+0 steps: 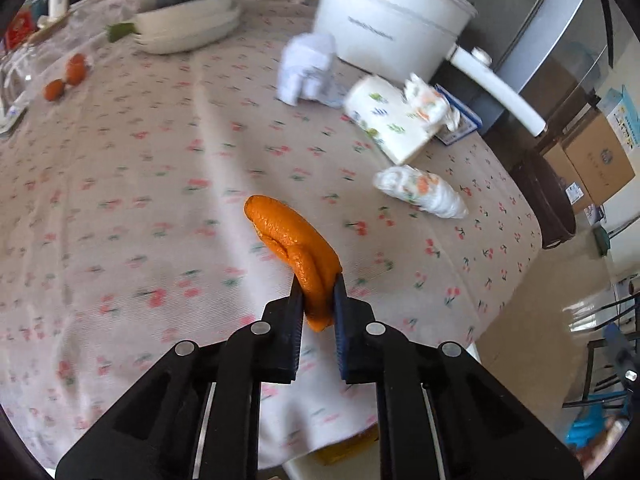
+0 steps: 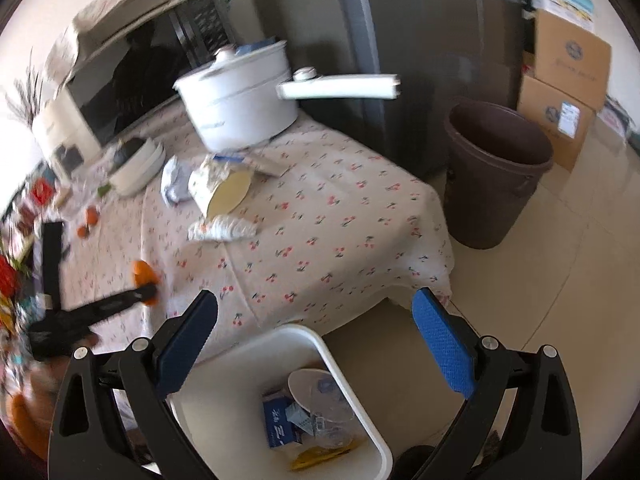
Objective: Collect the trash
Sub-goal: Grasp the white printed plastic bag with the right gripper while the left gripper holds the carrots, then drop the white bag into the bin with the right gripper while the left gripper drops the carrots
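Note:
My left gripper (image 1: 317, 286) is shut on an orange peel (image 1: 294, 242) and holds it above the cherry-print tablecloth (image 1: 140, 200). In the right wrist view the left gripper (image 2: 146, 294) and the peel (image 2: 144, 272) show at the left. My right gripper (image 2: 316, 316) is open and empty, above a white trash bin (image 2: 360, 412) that stands on the floor by the table's near edge and holds wrappers. A crumpled tissue (image 1: 420, 192) lies on the cloth; it also shows in the right wrist view (image 2: 222, 229).
A white pot (image 1: 392, 20) with a long handle, a tissue pack (image 1: 394, 120), a white wad (image 1: 308, 68), stacked plates (image 1: 188, 24) and small oranges (image 1: 66, 76) are on the table. A brown bucket (image 2: 496, 172), a fridge (image 2: 420, 40) and cardboard boxes (image 2: 568, 80) stand beyond it.

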Motion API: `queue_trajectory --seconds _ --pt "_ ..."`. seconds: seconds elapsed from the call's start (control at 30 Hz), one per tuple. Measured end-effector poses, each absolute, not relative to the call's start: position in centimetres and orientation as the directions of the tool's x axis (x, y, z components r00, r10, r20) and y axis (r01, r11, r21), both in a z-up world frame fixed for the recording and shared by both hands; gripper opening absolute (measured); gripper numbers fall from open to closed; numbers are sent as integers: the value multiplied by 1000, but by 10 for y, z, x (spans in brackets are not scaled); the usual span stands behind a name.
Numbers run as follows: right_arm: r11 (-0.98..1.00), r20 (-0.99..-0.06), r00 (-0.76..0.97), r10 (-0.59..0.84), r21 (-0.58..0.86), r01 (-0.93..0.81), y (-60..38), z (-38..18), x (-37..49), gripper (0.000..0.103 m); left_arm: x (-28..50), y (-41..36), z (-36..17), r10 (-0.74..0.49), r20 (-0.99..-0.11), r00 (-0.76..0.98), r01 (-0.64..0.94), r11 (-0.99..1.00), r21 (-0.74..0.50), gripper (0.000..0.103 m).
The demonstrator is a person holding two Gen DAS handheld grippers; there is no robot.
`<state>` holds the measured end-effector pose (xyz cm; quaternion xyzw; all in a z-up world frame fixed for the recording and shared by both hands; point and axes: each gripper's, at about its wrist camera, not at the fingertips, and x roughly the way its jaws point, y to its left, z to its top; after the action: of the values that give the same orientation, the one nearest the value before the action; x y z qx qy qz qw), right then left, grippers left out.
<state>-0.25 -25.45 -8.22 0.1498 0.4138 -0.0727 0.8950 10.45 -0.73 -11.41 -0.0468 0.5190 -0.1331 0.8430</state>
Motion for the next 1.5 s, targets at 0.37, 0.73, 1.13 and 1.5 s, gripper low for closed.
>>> queue_trajectory --seconds 0.37,0.73,1.13,1.5 --pt "997 -775 631 -28 -69 -41 -177 -96 82 95 94 58 -64 -314 -781 541 137 948 -287 13" --pt "947 -851 521 63 -113 -300 -148 -144 183 80 95 82 -47 -324 -753 573 132 943 -305 13" --pt "967 -848 517 117 -21 -252 -156 -153 185 45 97 89 -53 -310 -763 567 123 948 -294 13" --pt "992 -758 644 99 26 -123 -162 -104 144 45 91 89 -40 -315 -730 607 126 945 -303 13"
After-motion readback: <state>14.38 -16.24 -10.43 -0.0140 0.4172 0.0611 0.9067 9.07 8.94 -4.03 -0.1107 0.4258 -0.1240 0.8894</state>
